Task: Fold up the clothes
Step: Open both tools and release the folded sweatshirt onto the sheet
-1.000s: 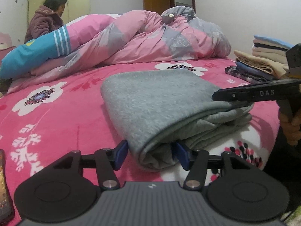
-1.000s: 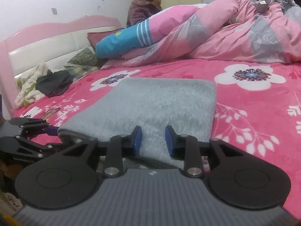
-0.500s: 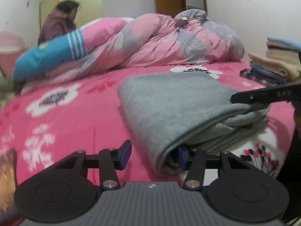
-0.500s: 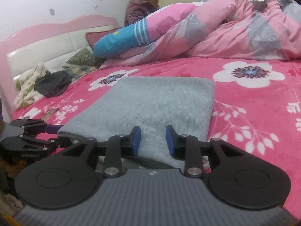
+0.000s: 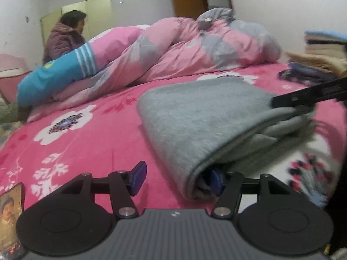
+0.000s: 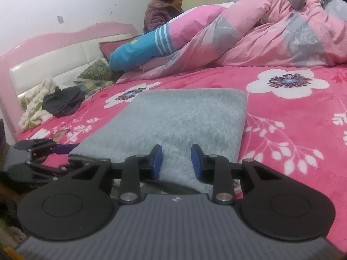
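On the pink flowered bed [image 6: 303,130], a folded grey garment [image 6: 184,117]: the left gripper [image 5: 176,178] opening at its corner, the right gripper [image 6: 176,162] narrowly parted over its near edge, gripping nothing.

No readable text anywhere in either view.

The side of the right gripper [image 5: 312,94] carries small lettering, blurred past reading; the phone [image 5: 10,223] at the bed's edge shows a picture with tiny marks, also illegible; a small unreadable logo sits on each gripper body.

Bare blanket [image 5: 86,143] left of folded garment [image 5: 208,117]
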A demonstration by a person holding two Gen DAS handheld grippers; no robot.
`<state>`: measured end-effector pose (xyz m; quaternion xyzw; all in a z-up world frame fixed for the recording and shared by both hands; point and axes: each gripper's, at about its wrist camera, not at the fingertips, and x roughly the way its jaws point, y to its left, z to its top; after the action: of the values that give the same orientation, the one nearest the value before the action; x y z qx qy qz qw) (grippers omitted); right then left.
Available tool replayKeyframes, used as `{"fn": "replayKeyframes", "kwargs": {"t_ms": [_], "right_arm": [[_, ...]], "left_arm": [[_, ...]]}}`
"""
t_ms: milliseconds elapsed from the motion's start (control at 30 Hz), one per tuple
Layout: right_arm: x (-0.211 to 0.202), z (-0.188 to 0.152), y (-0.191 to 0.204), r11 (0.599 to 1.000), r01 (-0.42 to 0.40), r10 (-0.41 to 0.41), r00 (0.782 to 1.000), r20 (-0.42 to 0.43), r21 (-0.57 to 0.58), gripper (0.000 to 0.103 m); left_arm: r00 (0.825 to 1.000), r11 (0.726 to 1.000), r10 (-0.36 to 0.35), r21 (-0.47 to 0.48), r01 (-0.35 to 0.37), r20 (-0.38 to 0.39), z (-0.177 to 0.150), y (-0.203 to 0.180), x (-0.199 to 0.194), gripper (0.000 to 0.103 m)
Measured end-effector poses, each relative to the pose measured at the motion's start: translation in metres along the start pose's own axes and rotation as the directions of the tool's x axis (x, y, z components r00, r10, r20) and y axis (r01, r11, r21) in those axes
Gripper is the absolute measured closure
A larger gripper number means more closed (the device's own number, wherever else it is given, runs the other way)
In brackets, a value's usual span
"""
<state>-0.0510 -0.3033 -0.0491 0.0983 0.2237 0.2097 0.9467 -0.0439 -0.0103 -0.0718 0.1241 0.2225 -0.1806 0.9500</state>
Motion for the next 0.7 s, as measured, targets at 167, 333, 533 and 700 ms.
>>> {"fn": "replayKeyframes", "kwargs": {"t_ms": [167,333,533,700], "right_arm": [[0.000,0.001,0.006,0.999,0.018,-0.018,1.000,-0.008,-0.029,0.075],[0.000,-0.001,0.005,0.999,-0.003,0.003,1.000,-0.001,-0.046,0.075],[-0.002,-0.001,-0.003,1.000,-0.020,0.021,1.000,0.006,-0.014,0.075],[-0.010,0.004,0.010,0.998,0.004,-0.003,1.000,0.019,-0.060,0.070]], "left_arm": [[1.000,0.994,-0.003,-0.113,0.001,-0.017,-0.001,0.022,0.012,0.040],[0.998,0.979,-0.050,-0.198,0.041,-0.043,-0.007,0.037,0.015,0.035],[0.992,0.980,-0.094,-0.183,0.078,-0.079,-0.004,0.040,-0.003,0.032],[0.995,0.988,-0.099,-0.122,0.095,-0.028,-0.001,0.033,-0.036,0.032]]}}
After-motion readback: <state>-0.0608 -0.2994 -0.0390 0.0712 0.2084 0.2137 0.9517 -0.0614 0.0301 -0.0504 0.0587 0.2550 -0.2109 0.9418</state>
